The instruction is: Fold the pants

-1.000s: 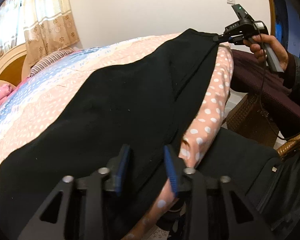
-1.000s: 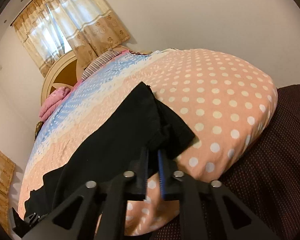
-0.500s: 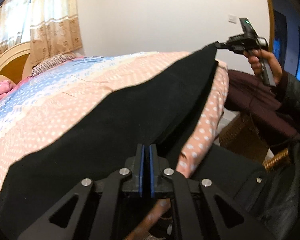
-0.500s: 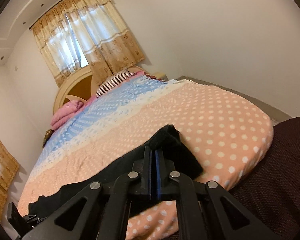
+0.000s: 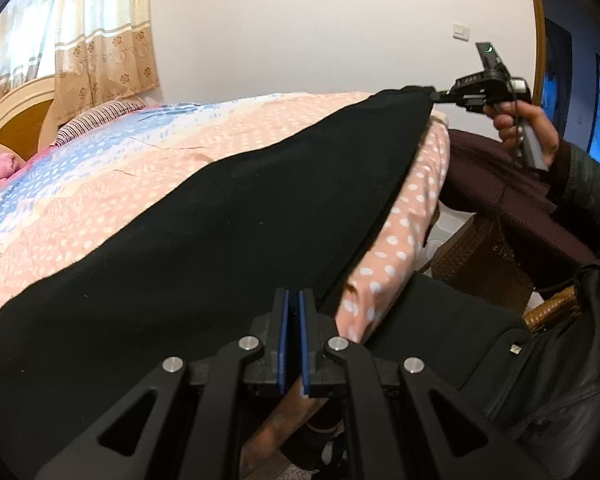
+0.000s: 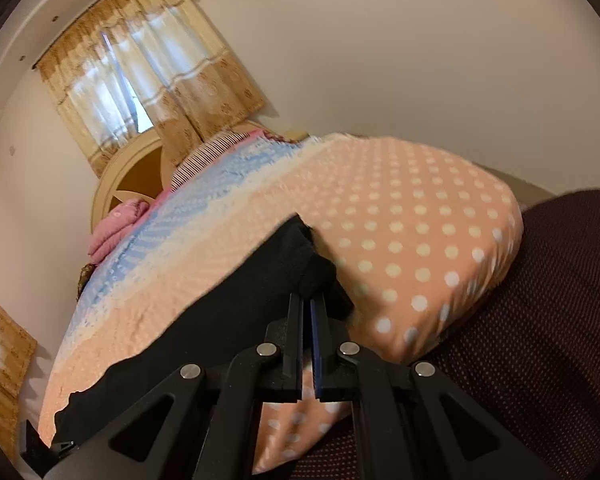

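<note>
Black fabric pants stretched over pink polka-dot bed, L tongs & R tongs each clamped tight on opposite ends.
</note>
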The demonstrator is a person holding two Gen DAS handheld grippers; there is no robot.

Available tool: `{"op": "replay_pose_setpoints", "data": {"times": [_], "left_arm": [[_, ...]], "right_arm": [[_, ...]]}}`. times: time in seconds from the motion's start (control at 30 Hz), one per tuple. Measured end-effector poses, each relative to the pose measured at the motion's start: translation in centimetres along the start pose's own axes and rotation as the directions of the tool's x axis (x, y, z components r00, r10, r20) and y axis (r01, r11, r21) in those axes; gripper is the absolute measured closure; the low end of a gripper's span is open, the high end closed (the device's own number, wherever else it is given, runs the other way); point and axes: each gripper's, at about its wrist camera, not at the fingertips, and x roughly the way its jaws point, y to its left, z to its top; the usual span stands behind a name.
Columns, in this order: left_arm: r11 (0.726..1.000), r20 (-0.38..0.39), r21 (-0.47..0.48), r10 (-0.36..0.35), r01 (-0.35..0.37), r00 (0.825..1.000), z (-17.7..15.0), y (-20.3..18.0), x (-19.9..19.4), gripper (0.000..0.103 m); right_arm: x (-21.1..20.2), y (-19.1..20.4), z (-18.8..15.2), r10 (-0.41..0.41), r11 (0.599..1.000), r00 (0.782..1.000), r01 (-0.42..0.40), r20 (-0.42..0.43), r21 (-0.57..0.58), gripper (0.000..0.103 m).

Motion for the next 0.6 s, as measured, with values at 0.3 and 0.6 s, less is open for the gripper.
{"op": "replay_pose_setpoints", "data": {"times": [0.3,0.6], "left_arm": [[1.000,-0.057,-0.012,-0.012,0.011,0.998,-0.9,0.2,1.5,0.091],[0.999,-0.055,-0.031,-0.022,0.020,0.998,-0.9,0.3,1.5,0.091]], "right_arm": [[0.7,-2.1,-0.5,-0.099,0.995,0.995,0.099,-0.021,0.018,0.079],[1.5,-0.7,4.8,-0.060,0.997,0.998,0.060,-0.001,-0.041,0.072]]}}
